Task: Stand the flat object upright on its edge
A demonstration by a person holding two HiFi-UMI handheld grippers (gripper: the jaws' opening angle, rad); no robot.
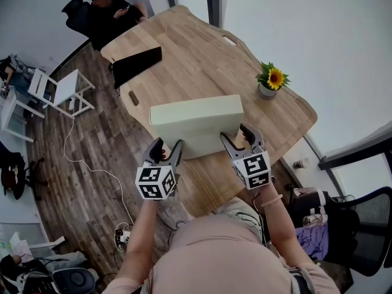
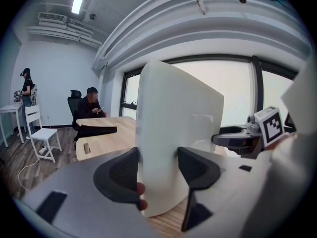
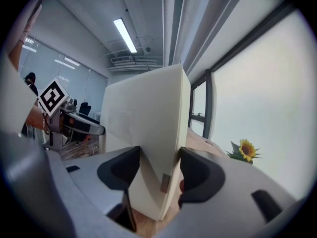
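Note:
A thick cream flat block stands upright on its long edge near the front of the wooden table. My left gripper is shut on the block's lower left end. In the left gripper view both dark pads press the block from either side. My right gripper is shut on the lower right end. In the right gripper view the block fills the gap between the pads. The block's bottom edge rests on the wood.
A potted sunflower stands at the table's right edge. A black bag lies at the far left end, near a seated person. A white chair and a cable are on the floor at left. A black office chair is at right.

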